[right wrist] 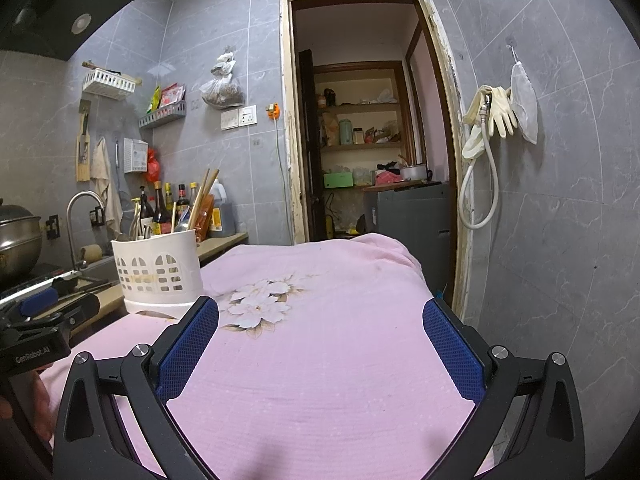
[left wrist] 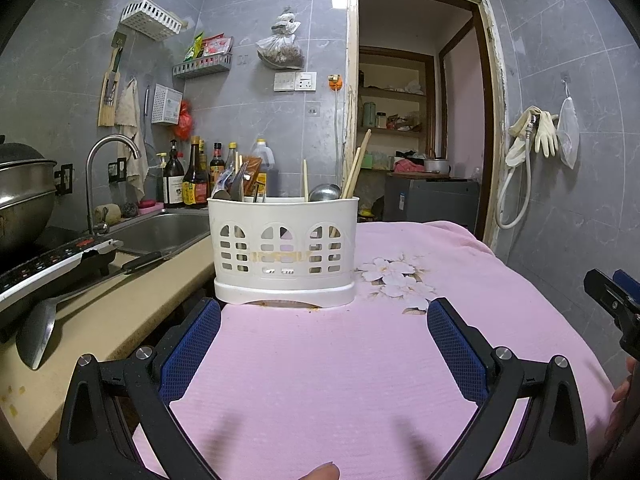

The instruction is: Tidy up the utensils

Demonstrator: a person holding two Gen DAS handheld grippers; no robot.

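A white plastic utensil holder (left wrist: pixel 284 248) stands on a pink cloth (left wrist: pixel 340 380) at its far left corner. It holds wooden chopsticks (left wrist: pixel 357 166), a metal ladle (left wrist: pixel 324 192) and other utensils. My left gripper (left wrist: pixel 324 312) is open and empty, just in front of the holder. My right gripper (right wrist: pixel 320 312) is open and empty, to the right of the holder (right wrist: pixel 158 274), above the cloth's flower print (right wrist: pixel 260 300). The left gripper shows at the left edge of the right wrist view (right wrist: pixel 44 312).
A counter on the left carries a sink (left wrist: pixel 160 232), a tap (left wrist: pixel 106 168), sauce bottles (left wrist: pixel 196 176), a pot (left wrist: pixel 24 188) on a cooktop and a spatula (left wrist: pixel 40 328). A doorway (left wrist: pixel 420 120) opens behind the table. A hose and gloves (left wrist: pixel 536 132) hang on the right wall.
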